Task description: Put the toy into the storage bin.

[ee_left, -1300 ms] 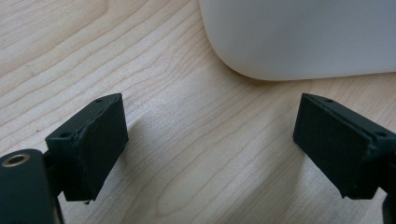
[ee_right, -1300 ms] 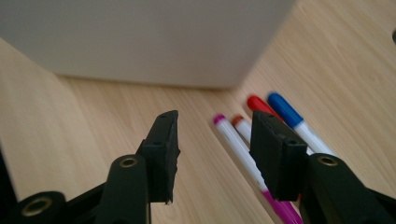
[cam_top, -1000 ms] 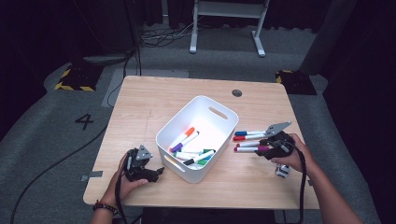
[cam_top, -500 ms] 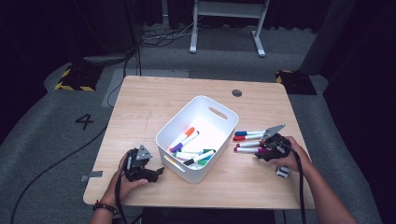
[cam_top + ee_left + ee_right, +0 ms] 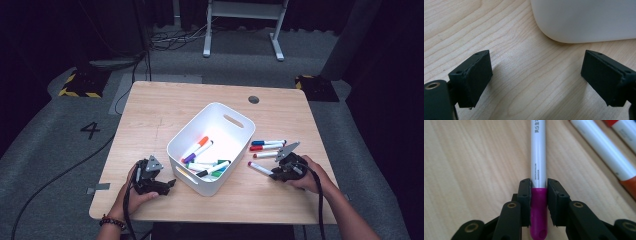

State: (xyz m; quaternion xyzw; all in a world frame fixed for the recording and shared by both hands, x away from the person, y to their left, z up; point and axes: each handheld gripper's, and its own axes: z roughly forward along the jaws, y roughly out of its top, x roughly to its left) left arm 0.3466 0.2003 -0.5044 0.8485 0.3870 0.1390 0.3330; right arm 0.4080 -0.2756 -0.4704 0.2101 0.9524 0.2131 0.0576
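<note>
Your right gripper [image 5: 539, 195] pinches the magenta-capped marker [image 5: 538, 162]; its jaws have just been closing, and both pads now press on the barrel where the white body meets the magenta cap. In the right gripper view the marker runs from the bottom centre straight up to the top edge, lying along the wooden table [image 5: 474, 170]. Two further markers, one with an orange-red cap [image 5: 604, 155], lie at the upper right of that view, apart from the held one.

In the high view your right gripper [image 5: 277, 171] sits at the lower right of the table [image 5: 165, 105], with the held marker [image 5: 260, 168] pointing up-left toward the white bin [image 5: 240, 131]. Three more markers [image 5: 267, 148] lie just above the gripper.

Your left gripper [image 5: 536, 75] holds nothing: its jaws stand spread wide over bare wood, with the rounded corner of the bin [image 5: 584, 22] at the upper right of the left gripper view. In the high view it [image 5: 167, 184] rests at the lower left, just beside the bin
</note>
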